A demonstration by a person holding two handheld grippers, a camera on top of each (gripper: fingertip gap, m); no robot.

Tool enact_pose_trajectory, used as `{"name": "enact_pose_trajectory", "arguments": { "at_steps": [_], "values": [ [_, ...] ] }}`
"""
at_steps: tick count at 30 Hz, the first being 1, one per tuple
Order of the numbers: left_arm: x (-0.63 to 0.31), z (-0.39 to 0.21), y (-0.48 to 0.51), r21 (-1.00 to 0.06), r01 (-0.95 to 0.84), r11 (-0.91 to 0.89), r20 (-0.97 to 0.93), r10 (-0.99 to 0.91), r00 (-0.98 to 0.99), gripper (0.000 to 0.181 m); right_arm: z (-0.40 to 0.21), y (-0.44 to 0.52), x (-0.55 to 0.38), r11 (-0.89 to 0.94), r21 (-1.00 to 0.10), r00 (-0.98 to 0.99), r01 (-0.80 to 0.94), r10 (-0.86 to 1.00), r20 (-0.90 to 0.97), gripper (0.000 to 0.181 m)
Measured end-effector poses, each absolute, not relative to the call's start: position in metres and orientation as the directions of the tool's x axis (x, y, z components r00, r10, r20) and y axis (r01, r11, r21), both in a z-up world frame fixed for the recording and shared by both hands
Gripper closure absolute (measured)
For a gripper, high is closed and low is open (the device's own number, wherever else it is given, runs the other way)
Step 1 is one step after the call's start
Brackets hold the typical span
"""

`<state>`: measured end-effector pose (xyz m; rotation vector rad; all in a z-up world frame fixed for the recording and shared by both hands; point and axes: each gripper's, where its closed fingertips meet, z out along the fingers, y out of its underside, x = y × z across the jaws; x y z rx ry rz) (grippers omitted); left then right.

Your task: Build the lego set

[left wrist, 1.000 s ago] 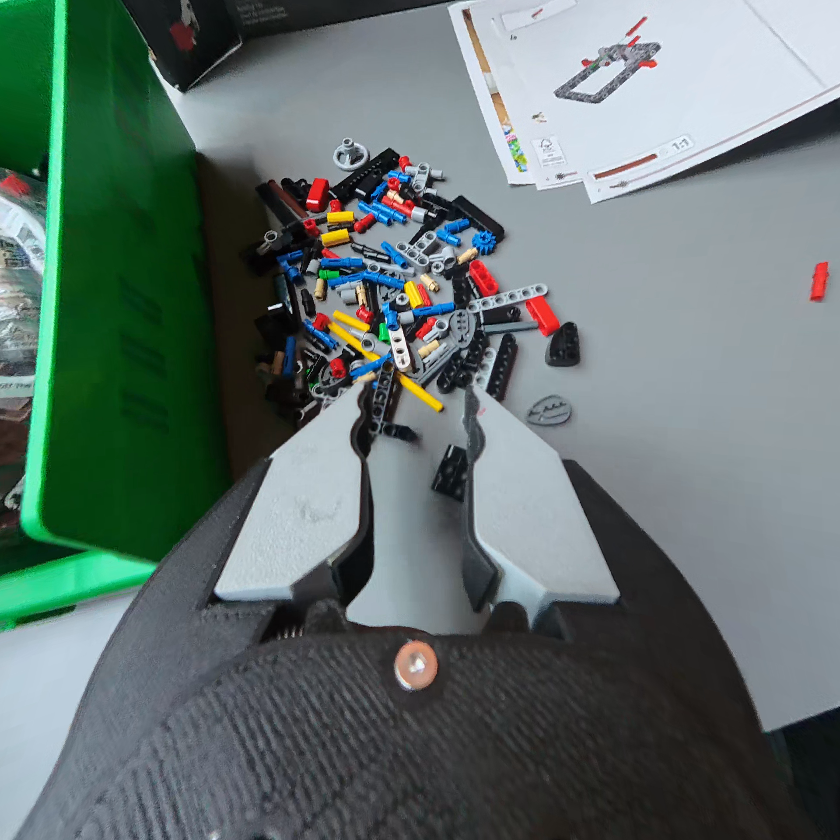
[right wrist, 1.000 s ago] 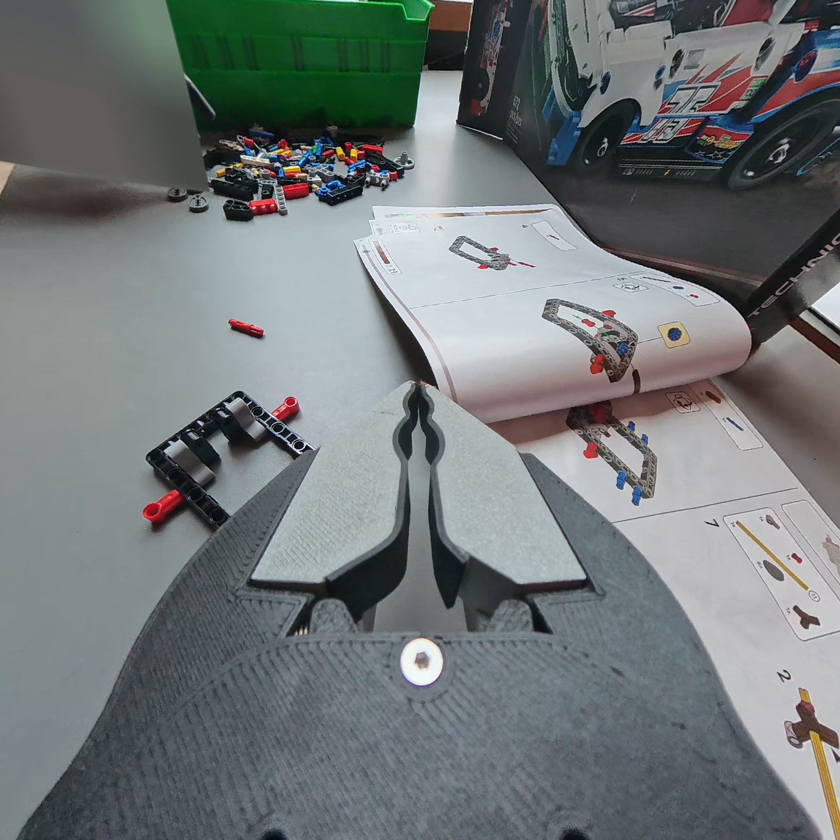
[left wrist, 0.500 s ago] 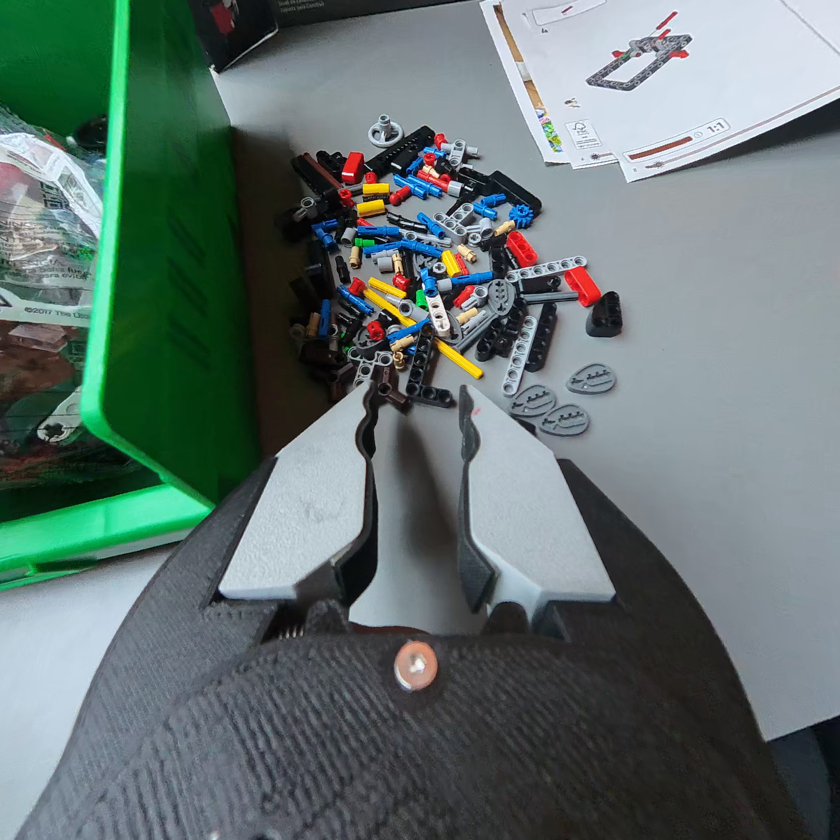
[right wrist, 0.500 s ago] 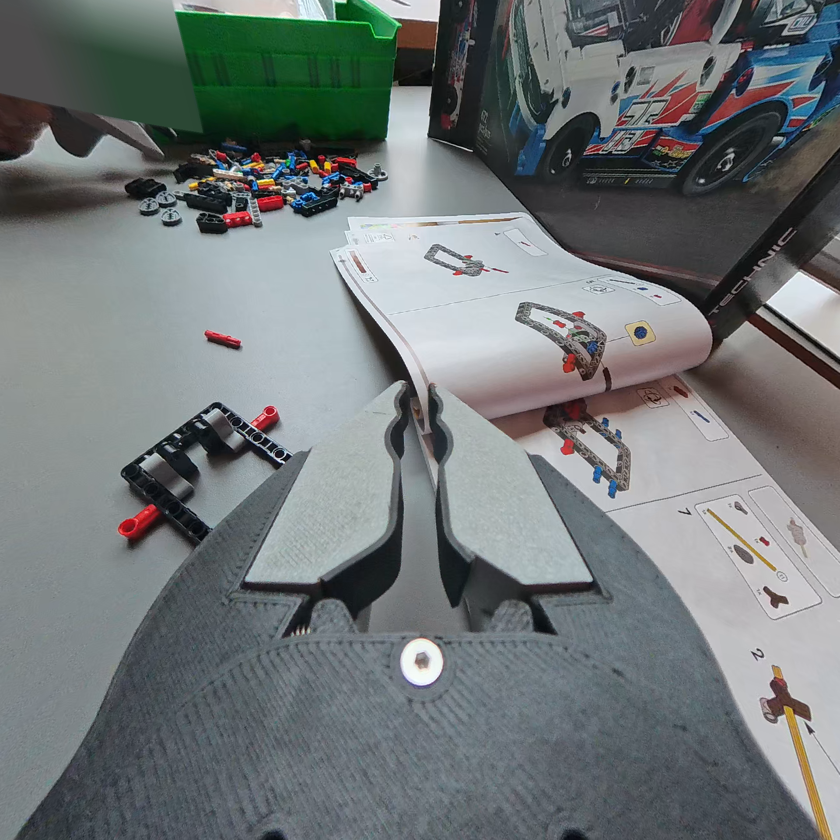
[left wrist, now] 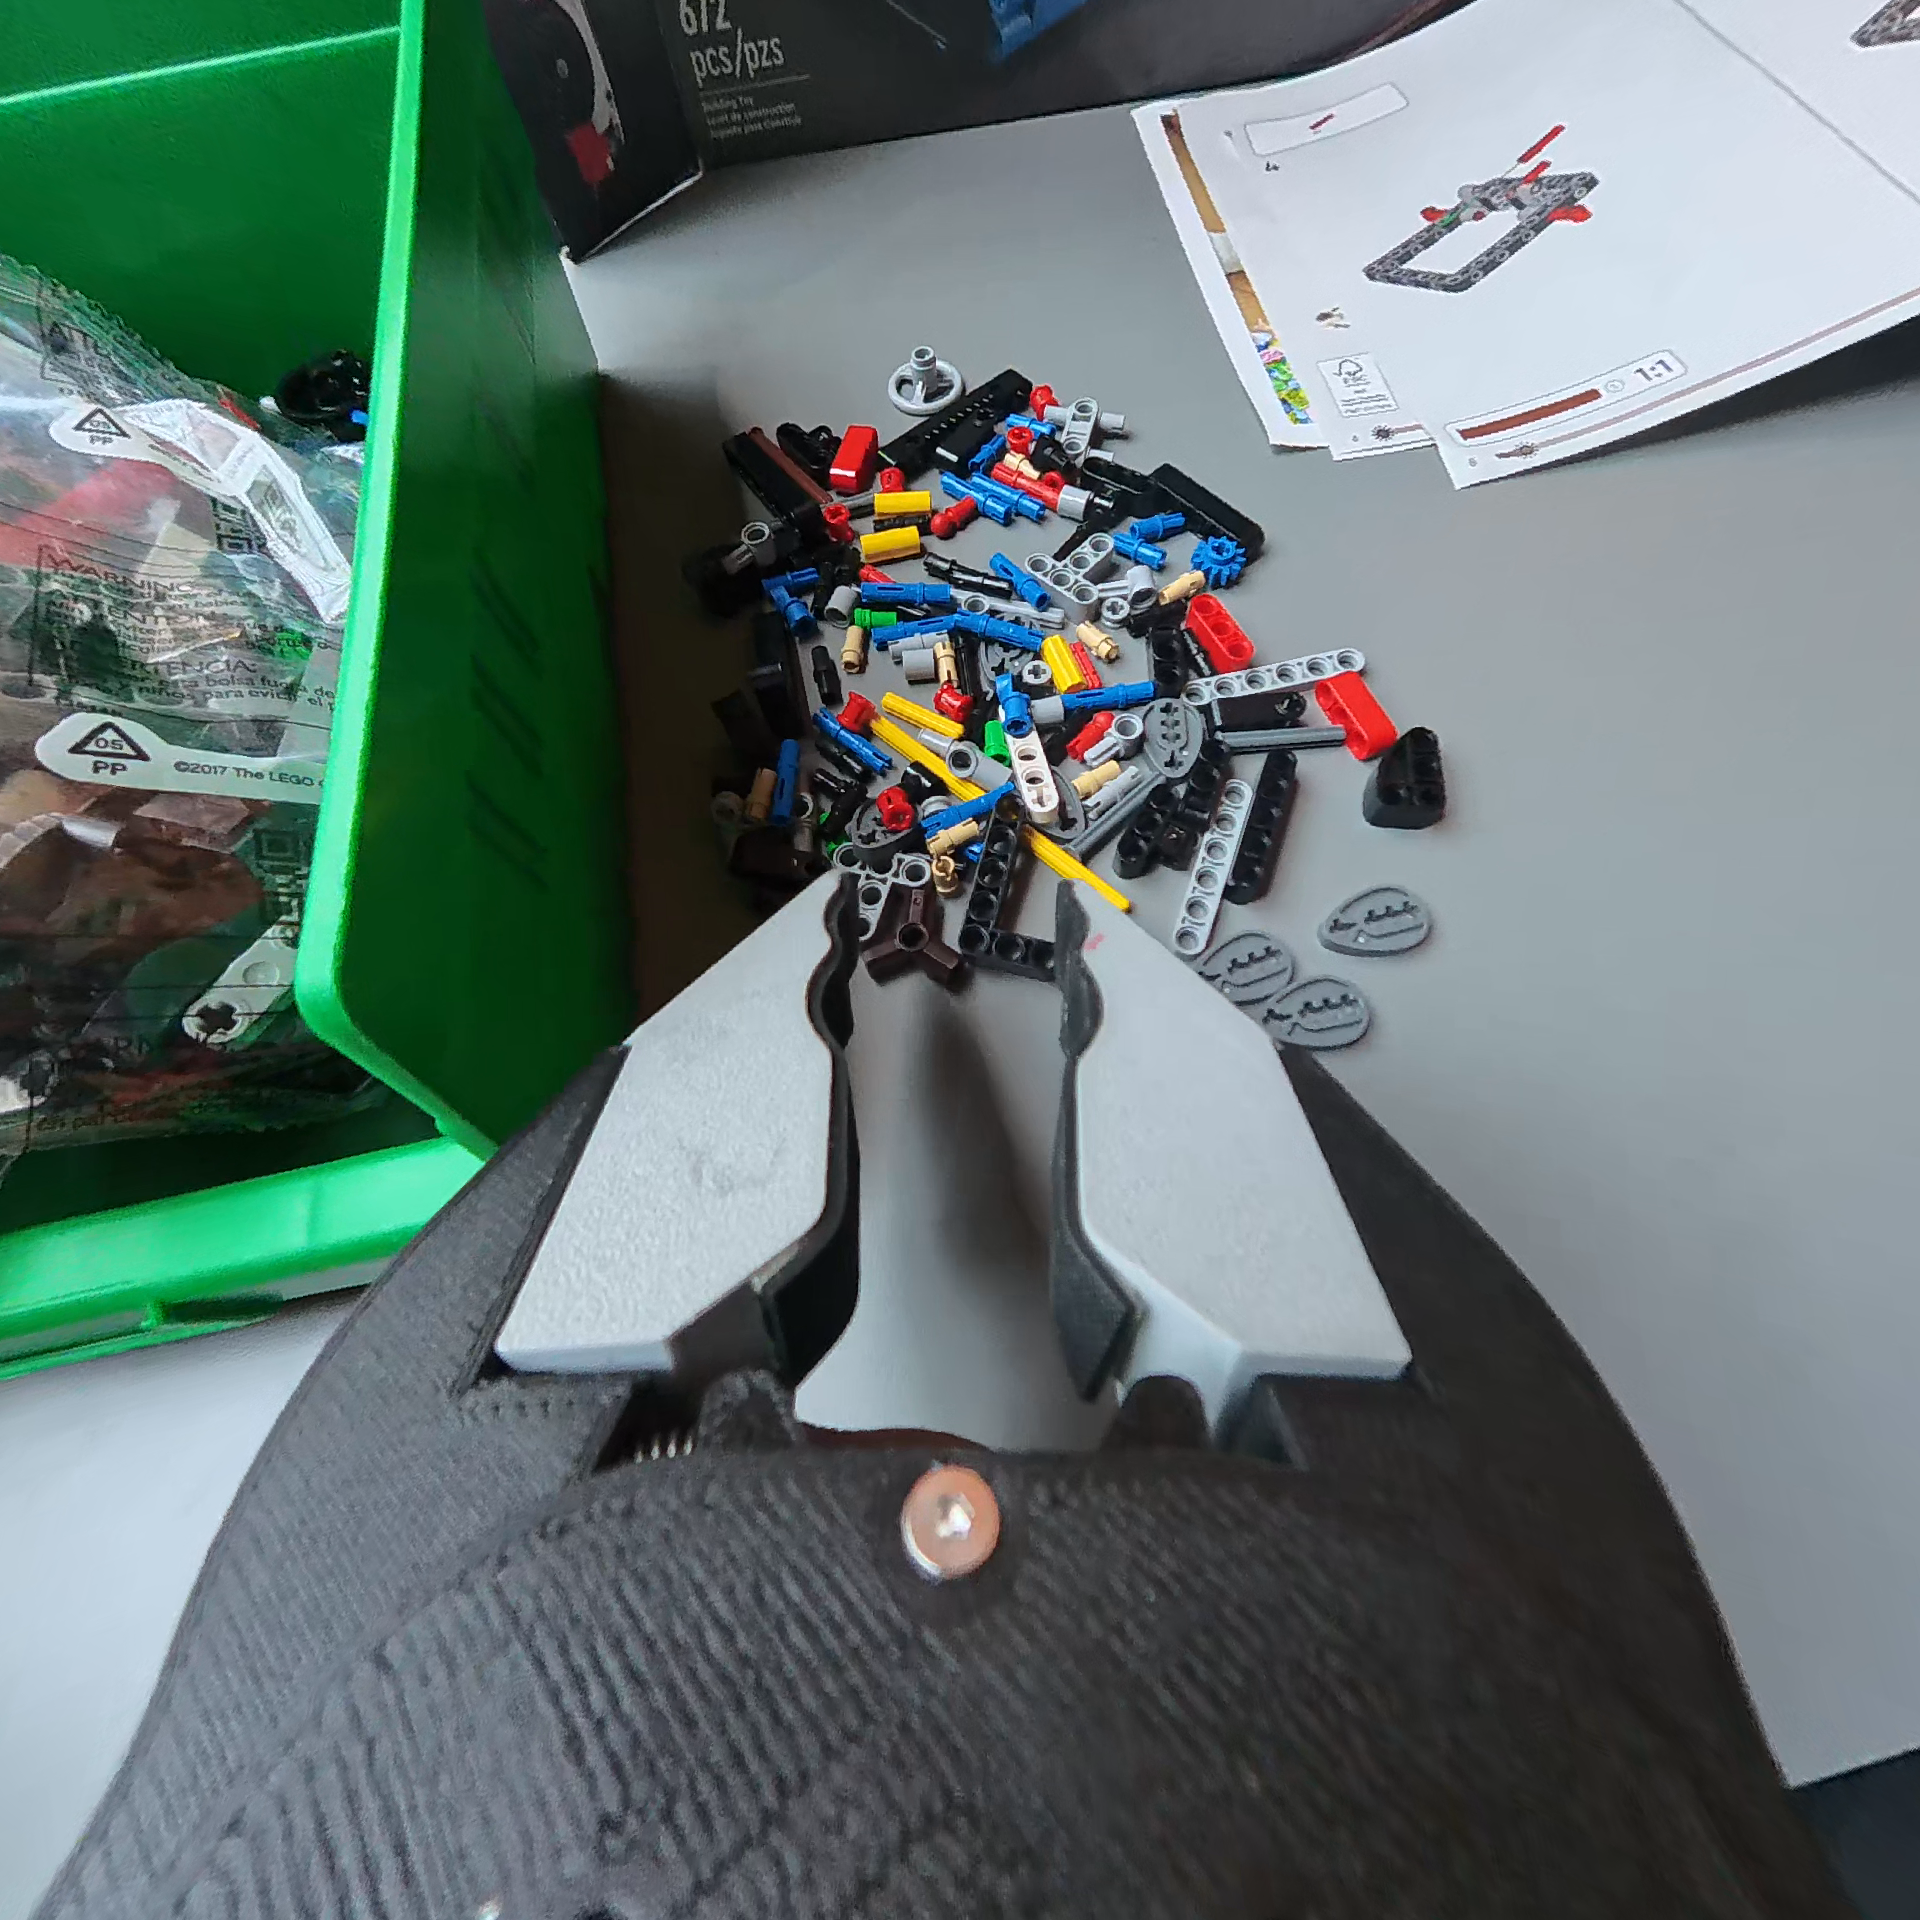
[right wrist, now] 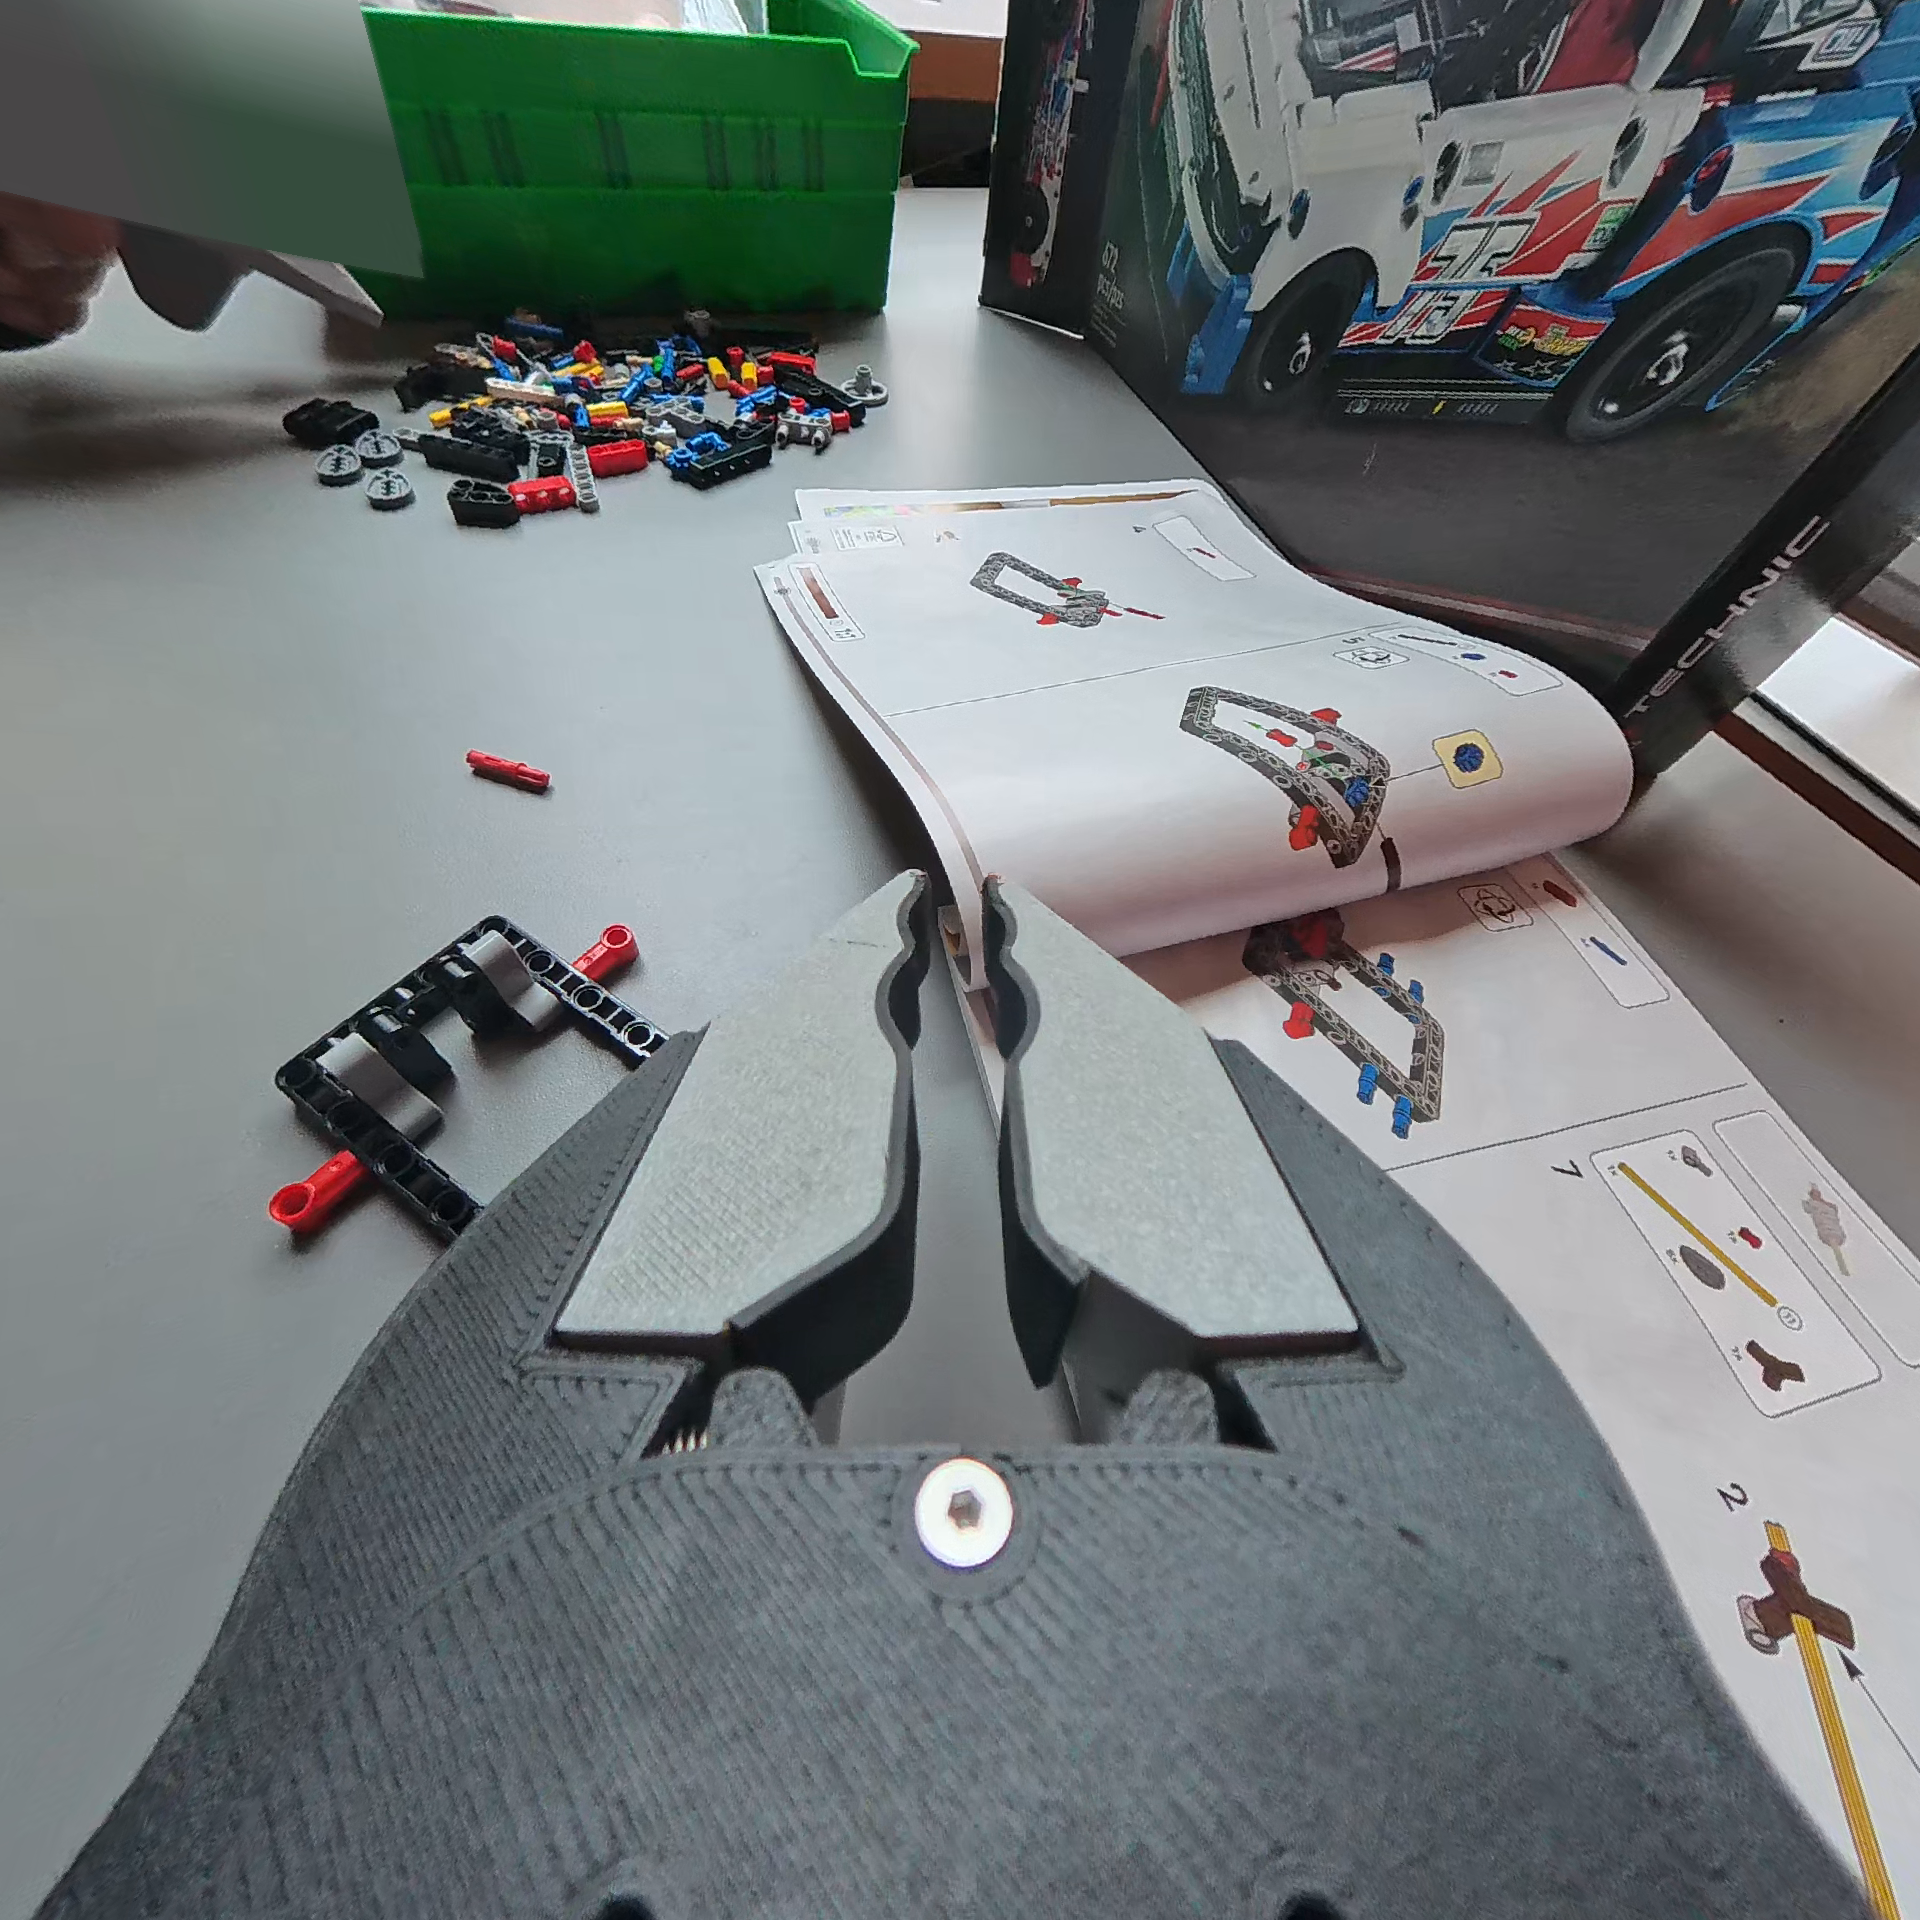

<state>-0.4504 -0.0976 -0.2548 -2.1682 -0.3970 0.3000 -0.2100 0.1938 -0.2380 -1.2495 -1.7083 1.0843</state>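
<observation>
A pile of small coloured lego pieces lies on the grey table beside a green bin. My left gripper is open and empty, with its tips at the near edge of the pile and a dark brown Y-shaped piece between them. My right gripper is slightly open, and the curled edge of the instruction booklet stands in the gap. A black frame assembly with grey parts and red pins lies left of the right gripper. The pile also shows far off in the right wrist view.
The bin holds clear bags of parts. Three grey oval pieces lie right of the left gripper. A loose red pin lies mid-table. The set's box stands at the back right, and the green bin at the back. My right fingertips sit around 40 centimetres from my left ones.
My right gripper went from shut to slightly open at the booklet's page edge. My left gripper stayed open and drew back a little from the pile, toward the bin.
</observation>
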Motion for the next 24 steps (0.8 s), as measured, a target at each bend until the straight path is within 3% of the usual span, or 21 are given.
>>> {"name": "enact_pose_trajectory", "arguments": {
  "at_steps": [17, 24],
  "values": [
    [-0.451, -0.247, -0.082, -0.818, 0.149, -0.555, -0.085, 0.373, 0.924, 0.146, -0.238, 0.192, -0.210, 0.173, -0.927, -0.256, 0.332, 0.963, 0.088, 0.178],
    [-0.446, -0.228, -0.034, -0.833, 0.098, -0.544, -0.071, 0.280, 0.957, 0.150, -0.239, 0.191, -0.210, 0.179, -0.926, -0.260, 0.332, 0.961, 0.092, 0.179]
  ]
}}
